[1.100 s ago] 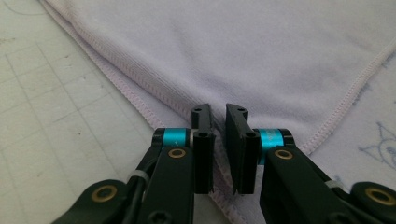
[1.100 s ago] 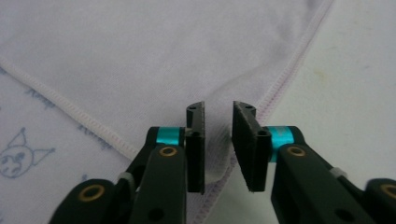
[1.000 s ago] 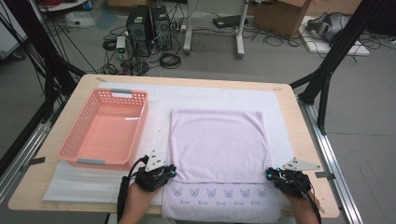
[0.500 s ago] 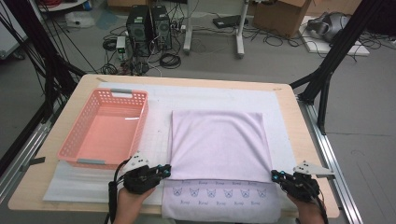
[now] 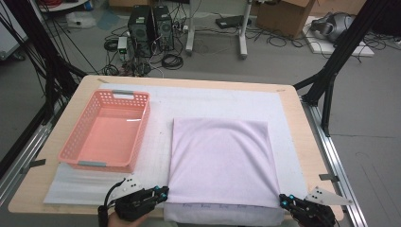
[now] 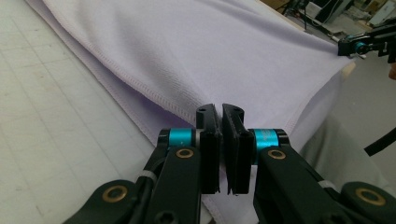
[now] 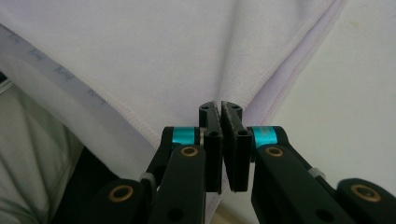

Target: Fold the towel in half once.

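Beyond both claws, the padded table point(image 5: 208, 97) carries the lilac towel point(image 5: 220, 158), folded over once so its upper layer lies just ahead of them, while a printed border point(image 5: 213, 206) of the lower layer stretches between them. Off to the far side of the left claw sits the pink basket point(image 5: 106, 130), holding nothing. The left claw point(image 5: 163, 193) pinches one near corner of the upper layer; the right claw point(image 5: 283, 199) pinches the other. One fold looks done; I judge further folds and the move into the basket remain.
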### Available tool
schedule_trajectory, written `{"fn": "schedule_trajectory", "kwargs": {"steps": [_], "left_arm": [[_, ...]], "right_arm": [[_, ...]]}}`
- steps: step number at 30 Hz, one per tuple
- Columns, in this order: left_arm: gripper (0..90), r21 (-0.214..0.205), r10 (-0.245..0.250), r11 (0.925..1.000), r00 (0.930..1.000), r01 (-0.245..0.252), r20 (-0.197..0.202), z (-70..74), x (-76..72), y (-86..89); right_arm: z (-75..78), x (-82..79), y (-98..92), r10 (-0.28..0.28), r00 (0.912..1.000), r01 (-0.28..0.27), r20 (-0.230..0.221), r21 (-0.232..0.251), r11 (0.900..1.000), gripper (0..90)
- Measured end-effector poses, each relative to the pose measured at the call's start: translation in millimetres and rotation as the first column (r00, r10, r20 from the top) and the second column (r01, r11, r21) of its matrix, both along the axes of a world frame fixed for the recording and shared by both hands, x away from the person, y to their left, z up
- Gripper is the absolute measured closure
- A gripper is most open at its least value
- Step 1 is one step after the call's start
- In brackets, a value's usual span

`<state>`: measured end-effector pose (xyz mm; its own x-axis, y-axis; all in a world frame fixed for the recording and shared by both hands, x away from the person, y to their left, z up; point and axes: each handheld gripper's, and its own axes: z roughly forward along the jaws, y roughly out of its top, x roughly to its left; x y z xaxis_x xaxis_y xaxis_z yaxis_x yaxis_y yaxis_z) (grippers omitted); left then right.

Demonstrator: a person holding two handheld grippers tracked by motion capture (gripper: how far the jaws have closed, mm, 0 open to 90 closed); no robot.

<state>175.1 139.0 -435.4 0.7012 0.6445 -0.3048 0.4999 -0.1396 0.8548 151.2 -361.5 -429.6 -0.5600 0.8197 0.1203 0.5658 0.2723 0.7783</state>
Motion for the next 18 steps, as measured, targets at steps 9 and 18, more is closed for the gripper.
{"fn": "schedule_trajectory", "kwargs": {"steps": [9,18], "left_arm": [[85.3,0.005,-0.047,0.9989,0.9988,0.047,-0.010,-0.3,-29.5,3.3],[67.8,0.024,-0.077,0.9967,0.9969,0.078,-0.015,-7.1,-41.0,3.7]], "right_arm": [[2.8,-31.6,-1.0,0.014,0.9999,-0.014,0.002,0.001,0.9999,87.3],[-5.5,-52.4,-0.1,0.020,0.9986,-0.021,-0.049,-0.032,0.9993,76.8]]}}
